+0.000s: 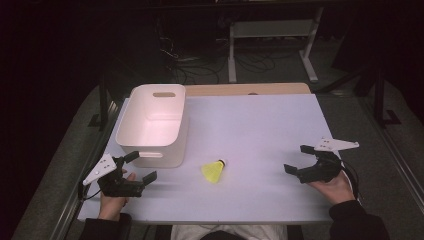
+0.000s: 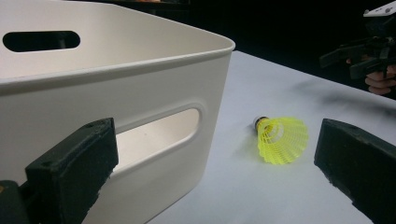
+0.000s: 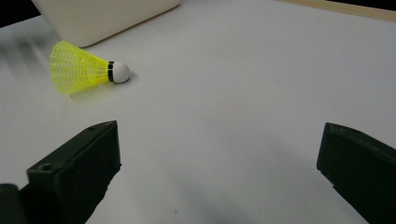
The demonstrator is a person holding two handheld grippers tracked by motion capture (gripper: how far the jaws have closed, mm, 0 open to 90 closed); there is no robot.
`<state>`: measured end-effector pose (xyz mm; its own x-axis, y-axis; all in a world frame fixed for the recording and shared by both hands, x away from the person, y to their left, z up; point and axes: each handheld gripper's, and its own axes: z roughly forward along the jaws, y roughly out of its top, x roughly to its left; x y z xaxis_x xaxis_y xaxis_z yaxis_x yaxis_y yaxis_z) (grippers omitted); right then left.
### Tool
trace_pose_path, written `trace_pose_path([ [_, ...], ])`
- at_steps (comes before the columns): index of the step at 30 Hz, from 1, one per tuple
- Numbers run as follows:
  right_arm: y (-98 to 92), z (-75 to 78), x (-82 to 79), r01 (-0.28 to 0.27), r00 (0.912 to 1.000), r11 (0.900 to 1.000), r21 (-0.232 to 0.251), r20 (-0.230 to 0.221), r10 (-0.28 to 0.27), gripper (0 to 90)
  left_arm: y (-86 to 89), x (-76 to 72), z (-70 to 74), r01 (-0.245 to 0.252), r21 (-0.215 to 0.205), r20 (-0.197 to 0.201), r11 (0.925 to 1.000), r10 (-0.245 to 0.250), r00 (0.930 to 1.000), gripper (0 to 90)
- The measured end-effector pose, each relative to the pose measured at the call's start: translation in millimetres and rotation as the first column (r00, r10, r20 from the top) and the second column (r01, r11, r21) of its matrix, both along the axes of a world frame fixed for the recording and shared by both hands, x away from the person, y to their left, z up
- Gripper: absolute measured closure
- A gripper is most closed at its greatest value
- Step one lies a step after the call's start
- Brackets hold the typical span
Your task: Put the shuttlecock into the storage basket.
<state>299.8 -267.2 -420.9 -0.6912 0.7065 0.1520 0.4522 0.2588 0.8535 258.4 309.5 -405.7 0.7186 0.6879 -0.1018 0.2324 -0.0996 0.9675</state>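
We work at a bench with a pale, matte white top; along its far edge a strip of light wood shows. The room around it is dark, with grey floor, some cables and the white legs of another stand behind the far edge.

The yellow shuttlecock lies on its side on the bench, near the near edge and about in the middle between our two hands. It is just beside the near right corner of the white bin, but apart from it. Its long axis runs obliquely across the bench: the white cork tip points to the far right, and the open yellow skirt points to the near left.

The white bin stands at the left part of the bench, with its long side going from the near edge toward the far edge.

Our left hand-held gripper is at the near left corner, jaws spread and nothing between them. Our right hand-held gripper is near the right edge, also spread wide and empty.
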Motion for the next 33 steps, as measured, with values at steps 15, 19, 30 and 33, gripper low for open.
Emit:
trace_pose_path([
  [15, -0.8, 1.1, -0.7, 0.007, 1.0000, 1.000, -0.008, 0.000, -0.007, 0.0, 0.4, -0.5, 0.2, -0.004, -0.002, -0.001, 1.0000, 0.004, 1.0000, 0.0],
  [19, -0.3, 0.4, 0.5, 0.003, 1.0000, 1.000, -0.014, -0.004, -0.003, 0.0, 0.5, -0.7, 0.2, -0.002, -0.001, 0.000, 1.0000, 0.002, 1.0000, 0.0],
  [30, 1.3, 1.5, 0.9, -0.008, 1.0000, 1.000, -0.015, -0.005, 0.008, 0.0, 1.2, -1.8, 0.1, -0.003, 0.003, 0.000, 1.0000, 0.003, 1.0000, 0.0],
  [33, 1.5, 2.4, 1.0, -0.007, 0.9999, 1.000, -0.015, -0.007, 0.007, 0.0, 1.3, -1.9, 0.1, -0.003, 0.003, 0.000, 1.0000, 0.003, 1.0000, 0.0],
])
